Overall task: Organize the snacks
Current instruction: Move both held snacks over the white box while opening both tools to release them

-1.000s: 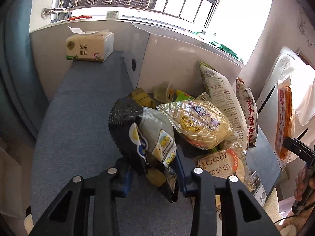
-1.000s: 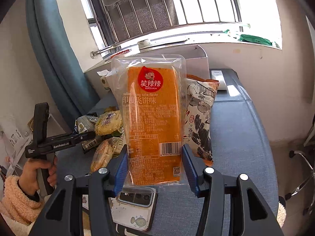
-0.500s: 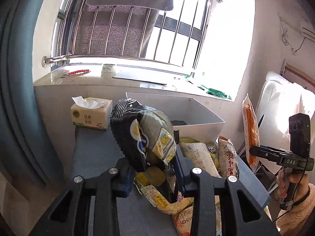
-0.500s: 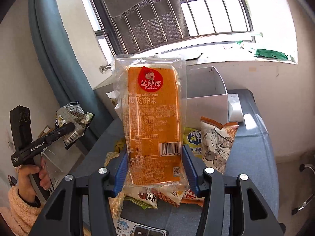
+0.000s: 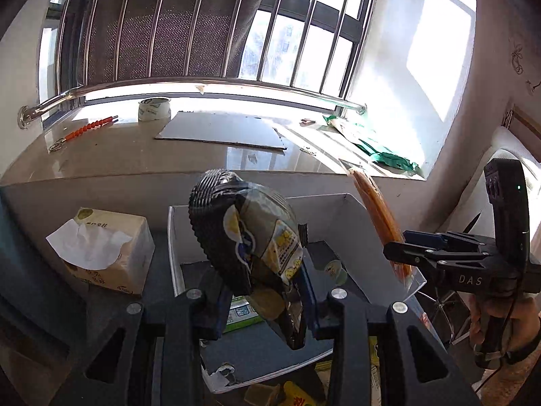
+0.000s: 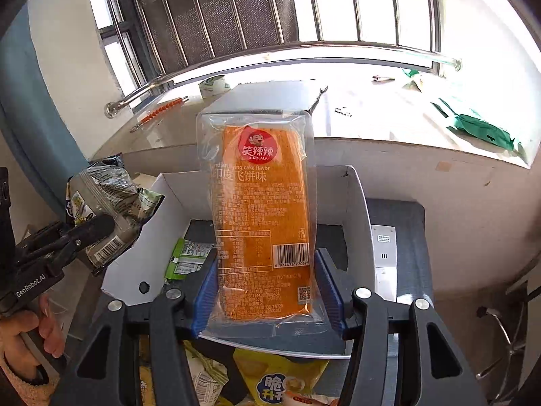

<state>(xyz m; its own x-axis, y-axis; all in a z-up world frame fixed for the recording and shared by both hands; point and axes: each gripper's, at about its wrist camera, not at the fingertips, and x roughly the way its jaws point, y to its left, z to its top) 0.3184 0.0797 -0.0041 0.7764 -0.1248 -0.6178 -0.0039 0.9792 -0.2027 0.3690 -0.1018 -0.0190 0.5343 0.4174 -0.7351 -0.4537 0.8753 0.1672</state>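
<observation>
My left gripper [image 5: 263,301] is shut on a black and grey snack bag [image 5: 250,237] and holds it upright above the front of a white open box [image 5: 341,216]. My right gripper [image 6: 267,291] is shut on a clear packet of orange cake [image 6: 262,209], held upright over the same box [image 6: 355,196]. The box holds a small green packet [image 6: 184,257]. In the left wrist view the orange packet [image 5: 378,216] hangs edge-on over the box's right wall. In the right wrist view the left gripper [image 6: 98,226] with its bag [image 6: 101,196] is at the box's left wall.
A tissue pack [image 5: 104,253] stands left of the box on the grey table. More snack bags [image 6: 270,375] lie in front of the box. A white remote [image 6: 383,257] lies right of it. The window sill behind holds a cardboard sheet [image 5: 223,130] and a tape roll [image 5: 154,109].
Both grippers have risen from the snack pile and moved forward with their packets to above the white box. The pile has dropped out of the left wrist view.
</observation>
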